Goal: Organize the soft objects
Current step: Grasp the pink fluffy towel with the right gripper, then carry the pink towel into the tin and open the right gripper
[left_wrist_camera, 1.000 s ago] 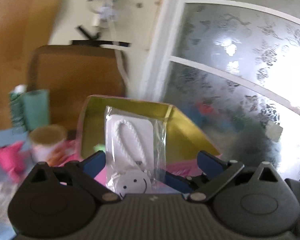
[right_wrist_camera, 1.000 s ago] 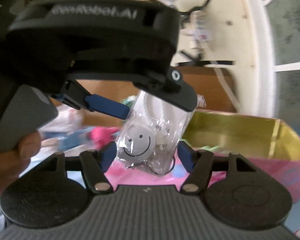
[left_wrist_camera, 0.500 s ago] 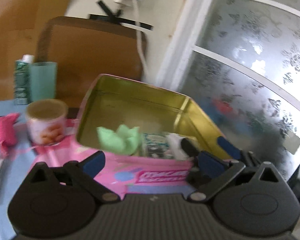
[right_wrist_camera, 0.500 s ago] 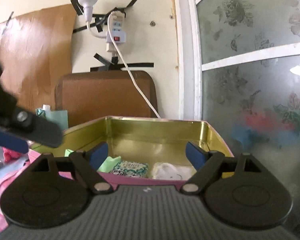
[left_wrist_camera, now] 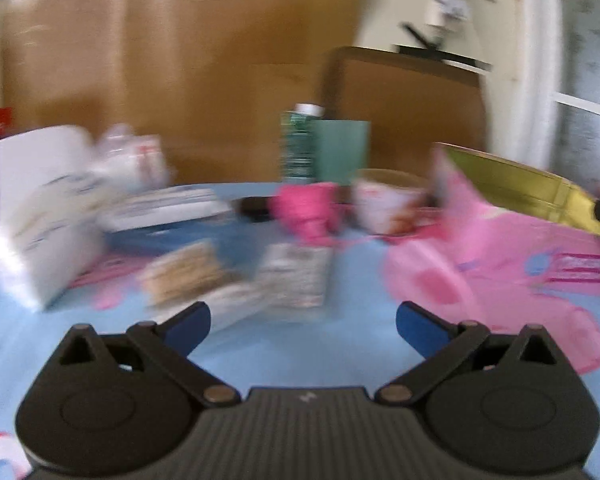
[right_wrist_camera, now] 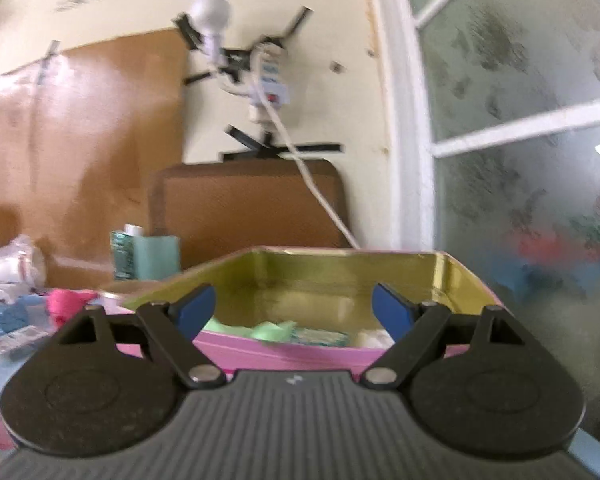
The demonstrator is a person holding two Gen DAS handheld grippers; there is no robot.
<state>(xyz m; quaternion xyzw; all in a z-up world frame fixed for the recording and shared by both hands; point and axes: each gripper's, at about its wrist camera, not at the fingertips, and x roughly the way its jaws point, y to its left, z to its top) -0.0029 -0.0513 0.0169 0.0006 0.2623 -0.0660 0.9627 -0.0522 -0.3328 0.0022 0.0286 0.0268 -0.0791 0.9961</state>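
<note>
Pink tin [right_wrist_camera: 300, 350] with gold inside; light-blue tablecloth [left_wrist_camera: 300, 360].

A lived-in home room — a light-blue patterned tablecloth [left_wrist_camera: 300, 356] cluttered with packets, a brown wooden panel [right_wrist_camera: 80, 140] against a cream wall, a white bulb and power strip [right_wrist_camera: 274, 80] taped up with black tape, a frosted floral-glass window [right_wrist_camera: 520, 120].

No lettering is legible in either view. Print on the pink tin [left_wrist_camera: 540, 252] and on the packets [left_wrist_camera: 296, 280] is blurred beyond reading.
</note>
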